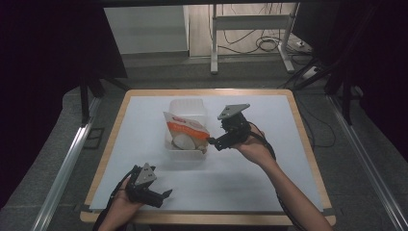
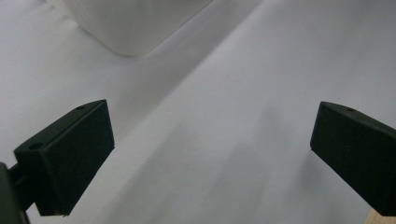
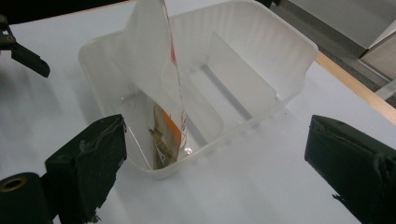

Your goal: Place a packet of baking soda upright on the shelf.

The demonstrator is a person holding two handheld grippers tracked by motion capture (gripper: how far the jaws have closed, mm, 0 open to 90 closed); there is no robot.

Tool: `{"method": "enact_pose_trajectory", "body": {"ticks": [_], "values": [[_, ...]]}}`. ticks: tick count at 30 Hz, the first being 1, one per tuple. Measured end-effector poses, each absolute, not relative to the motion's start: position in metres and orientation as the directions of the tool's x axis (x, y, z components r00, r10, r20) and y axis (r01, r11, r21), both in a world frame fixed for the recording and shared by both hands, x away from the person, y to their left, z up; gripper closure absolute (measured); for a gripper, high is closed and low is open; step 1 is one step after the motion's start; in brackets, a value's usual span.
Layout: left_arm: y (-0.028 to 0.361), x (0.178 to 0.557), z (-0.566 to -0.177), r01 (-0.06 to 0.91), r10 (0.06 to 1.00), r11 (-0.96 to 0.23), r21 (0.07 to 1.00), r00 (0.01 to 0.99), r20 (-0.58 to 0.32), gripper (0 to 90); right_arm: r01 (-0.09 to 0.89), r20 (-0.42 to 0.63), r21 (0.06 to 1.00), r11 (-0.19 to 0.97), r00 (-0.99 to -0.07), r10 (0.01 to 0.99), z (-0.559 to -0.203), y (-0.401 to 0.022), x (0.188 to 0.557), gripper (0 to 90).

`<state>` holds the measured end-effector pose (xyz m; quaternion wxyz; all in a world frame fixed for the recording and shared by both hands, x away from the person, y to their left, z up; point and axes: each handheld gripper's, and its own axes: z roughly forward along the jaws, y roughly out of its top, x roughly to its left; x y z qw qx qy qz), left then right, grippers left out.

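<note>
Your left gripper sits low at the near-left of the white-covered wooden table, held in your left hand close to the front edge. In the left gripper view its two black jaws stand wide apart with bare white tabletop between them, so it has hold of nothing. A rounded corner of the translucent white plastic bin shows at the top of that view, well apart from the jaws.

Moving toward the middle, that same divided plastic bin rests on the table, a little beyond its centre. Standing in its nearer compartment is the orange-and-white snack bag with a clear window, tilted and leaning, its top rising above the bin's rim. In the right gripper view you see the snack bag edge on, its lower end down on the bin floor against the near wall, with the inner divider and an empty compartment beyond it.

To the right, your right gripper hovers just beside the bin's near-right corner, close to the bag's lower edge, carried by your right hand with the forearm running in from the bottom right. In the right gripper view its jaws are spread wide, either side of the bin's near end, and nothing is clamped between them. From above, whether a jaw tip brushes the bag is hard to say, as the picture is too coarse there.
</note>
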<state>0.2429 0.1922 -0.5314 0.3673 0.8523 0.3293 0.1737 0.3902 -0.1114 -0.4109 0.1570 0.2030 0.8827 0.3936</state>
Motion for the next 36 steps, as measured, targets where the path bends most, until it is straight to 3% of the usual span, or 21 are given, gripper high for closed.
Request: {"method": "enact_pose_trajectory", "body": {"ticks": [36], "values": [[0.192, 0.242, -0.531, 0.43, 0.687, -0.517, 0.74, 0.724, 0.06, 0.0, 0.274, -0.096, 0.783, 0.558, -0.833, 0.544, -0.429, -0.161, 0.363, 3.4]]}}
